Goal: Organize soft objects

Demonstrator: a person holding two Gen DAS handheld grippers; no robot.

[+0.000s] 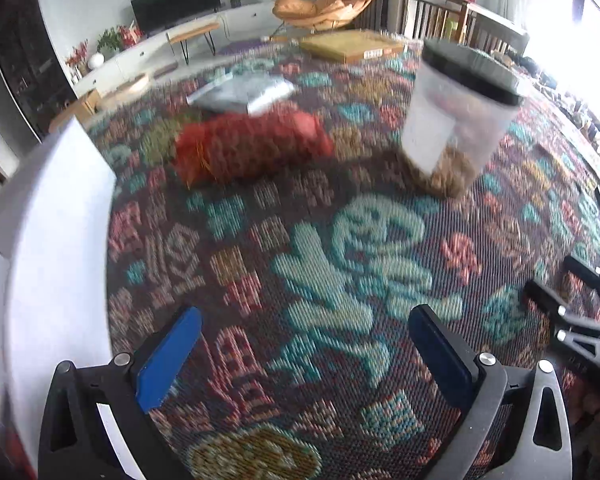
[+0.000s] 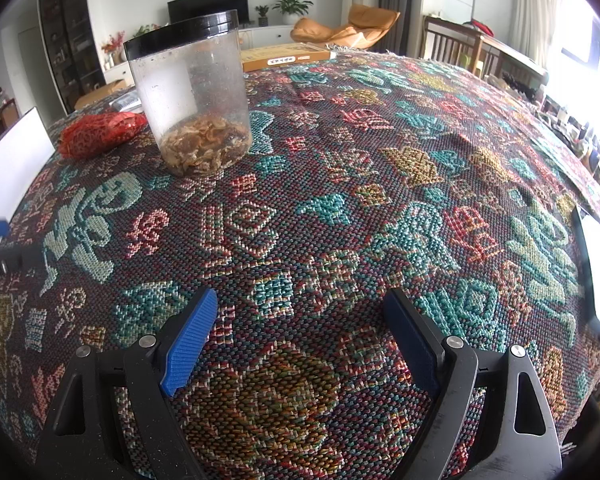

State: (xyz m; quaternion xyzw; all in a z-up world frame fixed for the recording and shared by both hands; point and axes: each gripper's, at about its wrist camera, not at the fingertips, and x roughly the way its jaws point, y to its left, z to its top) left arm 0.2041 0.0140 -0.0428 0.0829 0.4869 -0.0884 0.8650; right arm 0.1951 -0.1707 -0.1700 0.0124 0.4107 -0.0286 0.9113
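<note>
We hold both sets of jaws spread wide and empty: the left gripper point(image 1: 304, 354) and the right gripper point(image 2: 300, 334) both hover above bare cloth, with nothing between the blue pads point(image 2: 188, 340). The surface carries a multicoloured woven patterned cloth point(image 2: 340, 184). The task's thing, a soft red mesh pouch point(image 1: 252, 148), lies ahead of the left gripper, near the white panel point(image 1: 56, 240) at the left edge. Just right of the pouch stands a clear plastic jar with a black lid and dried brown contents point(image 2: 192, 92), apart from it but close. We judge the main hazard to be this jar: a wide approach could clip and topple it. The loose mesh may snag a pad edge, or the cloth may be pinched and dragged. The left view is blurred, so aim is uncertain.
</note>
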